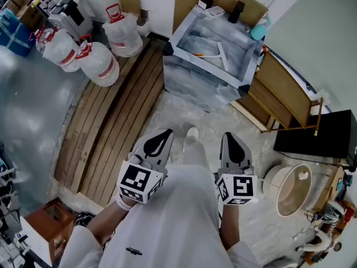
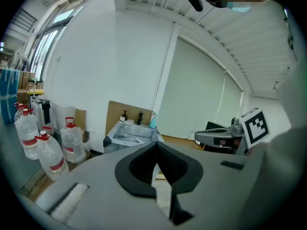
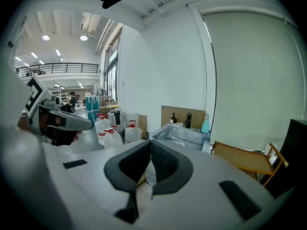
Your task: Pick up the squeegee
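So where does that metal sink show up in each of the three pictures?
Head view: the sink is at the top, right of centre.
Left gripper view: small, left of centre, just below the middle.
Right gripper view: small, right of centre, just below the middle.
Shared landmark: the water jugs, left of the sink everywhere.

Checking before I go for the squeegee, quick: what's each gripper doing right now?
Left gripper: closed, holding nothing.
Right gripper: closed, holding nothing.
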Demonstrator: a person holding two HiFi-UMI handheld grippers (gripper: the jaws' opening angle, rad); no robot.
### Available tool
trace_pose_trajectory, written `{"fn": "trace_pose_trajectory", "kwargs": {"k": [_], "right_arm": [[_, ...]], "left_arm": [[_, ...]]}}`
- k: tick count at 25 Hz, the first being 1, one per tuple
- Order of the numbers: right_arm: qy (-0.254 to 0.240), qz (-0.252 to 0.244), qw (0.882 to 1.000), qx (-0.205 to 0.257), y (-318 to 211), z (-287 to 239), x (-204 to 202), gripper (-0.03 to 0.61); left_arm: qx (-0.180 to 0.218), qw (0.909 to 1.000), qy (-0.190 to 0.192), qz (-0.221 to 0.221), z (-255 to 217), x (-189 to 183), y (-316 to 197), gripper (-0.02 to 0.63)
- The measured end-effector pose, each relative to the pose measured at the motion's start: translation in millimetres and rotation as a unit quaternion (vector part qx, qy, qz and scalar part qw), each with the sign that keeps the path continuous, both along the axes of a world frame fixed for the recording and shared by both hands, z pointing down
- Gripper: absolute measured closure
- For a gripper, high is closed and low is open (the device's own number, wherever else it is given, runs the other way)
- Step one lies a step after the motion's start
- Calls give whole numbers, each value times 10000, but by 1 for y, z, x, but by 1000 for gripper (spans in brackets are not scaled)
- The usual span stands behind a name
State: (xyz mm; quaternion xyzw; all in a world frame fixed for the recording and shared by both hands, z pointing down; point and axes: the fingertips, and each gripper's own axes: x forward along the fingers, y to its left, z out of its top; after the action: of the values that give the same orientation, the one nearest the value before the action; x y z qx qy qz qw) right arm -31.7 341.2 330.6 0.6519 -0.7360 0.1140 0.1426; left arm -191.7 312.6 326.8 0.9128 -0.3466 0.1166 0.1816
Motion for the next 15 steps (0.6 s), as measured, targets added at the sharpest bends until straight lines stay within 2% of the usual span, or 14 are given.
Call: {"fn": "trace_pose_trajectory", "kwargs": {"k": [6,10,15], "right_arm": [[4,-159,9999,-5,-66,11,27,572],[-41,-343,9994,64,-128,7,55,572],[-78,-689,9976,49,-205,-1,92,572]], "left_arm": [[-186,9997,-18,-183,13,17,-49,609],[-50,9994,-115,-331,6,41,-100,609],[-44,9972,-126,-740,-4,77,-172,609]]}}
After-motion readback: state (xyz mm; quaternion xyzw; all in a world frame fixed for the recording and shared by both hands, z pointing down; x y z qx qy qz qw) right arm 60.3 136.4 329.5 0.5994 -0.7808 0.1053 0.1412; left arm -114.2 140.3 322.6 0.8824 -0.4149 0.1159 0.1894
